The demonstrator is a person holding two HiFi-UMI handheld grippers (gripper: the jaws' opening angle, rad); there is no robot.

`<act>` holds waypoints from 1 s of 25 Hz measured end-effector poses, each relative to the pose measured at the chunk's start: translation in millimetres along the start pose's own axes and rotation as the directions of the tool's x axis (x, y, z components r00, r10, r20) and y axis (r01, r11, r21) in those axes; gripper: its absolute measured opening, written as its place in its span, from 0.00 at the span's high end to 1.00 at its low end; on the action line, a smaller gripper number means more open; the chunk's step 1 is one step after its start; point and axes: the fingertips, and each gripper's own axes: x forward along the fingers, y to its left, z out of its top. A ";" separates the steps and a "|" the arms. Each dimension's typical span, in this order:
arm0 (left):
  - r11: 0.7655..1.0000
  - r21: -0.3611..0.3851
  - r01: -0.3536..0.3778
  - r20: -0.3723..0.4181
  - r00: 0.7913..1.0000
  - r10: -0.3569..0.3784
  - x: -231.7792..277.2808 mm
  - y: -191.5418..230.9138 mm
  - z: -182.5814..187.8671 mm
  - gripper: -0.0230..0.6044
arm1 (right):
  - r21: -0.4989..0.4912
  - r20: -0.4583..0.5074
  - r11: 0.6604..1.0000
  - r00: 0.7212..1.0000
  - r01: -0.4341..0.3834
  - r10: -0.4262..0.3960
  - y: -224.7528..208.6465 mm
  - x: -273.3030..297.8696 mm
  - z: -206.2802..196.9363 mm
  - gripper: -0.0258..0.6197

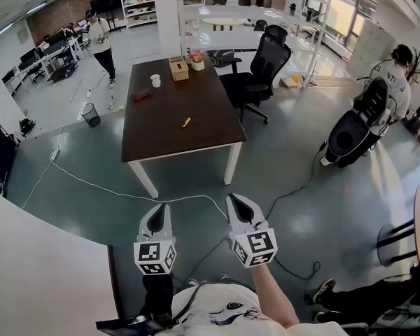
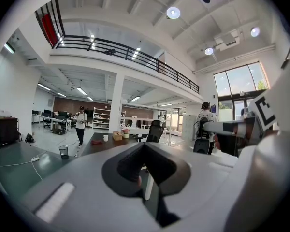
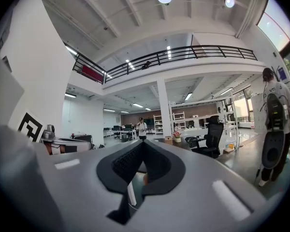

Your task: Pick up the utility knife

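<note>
Left gripper [image 1: 158,212] and right gripper [image 1: 238,203] are closed, empty; utility knife [image 1: 186,122] lies well ahead, so best approach, then open.

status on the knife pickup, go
Left gripper and right gripper both shut, empty, well short of the table. Utility knife lying on it, untouched. White cable across the floor between.

Open floor [image 1: 280,159] before the table [image 1: 196,142], crossed only by a white cable [image 1: 101,185]. Tabletop bare round the knife [image 1: 186,122], ctr to near edge; box [image 1: 178,68], pot [image 1: 197,61], cup [image 1: 155,80], red item [image 1: 141,96] crowd far end. Chair [image 1: 266,65] at far-right corner.
</note>
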 end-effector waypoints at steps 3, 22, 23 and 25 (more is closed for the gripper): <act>1.000 0.006 0.003 -0.001 1.000 -0.003 0.0 -0.4 0.5 0.97 | 0.013 0.018 1.000 1.000 -0.014 0.014 1.6 0.4 1.5 0.96; 0.999 0.009 -0.034 -0.025 0.999 0.034 -0.7 -29.3 -5.5 0.97 | 0.025 0.008 0.997 0.998 -0.068 0.068 -11.9 -11.9 -3.0 0.96; 0.999 0.008 -0.040 -0.025 0.999 0.040 -0.5 -31.2 -5.1 0.97 | 0.024 0.007 0.997 0.997 -0.074 0.074 -12.8 -11.9 -2.4 0.96; 0.999 0.008 -0.050 -0.024 0.998 0.051 -1.1 -34.4 -5.7 0.97 | 0.020 0.006 0.996 0.996 -0.088 0.088 -13.4 -12.0 -2.9 0.96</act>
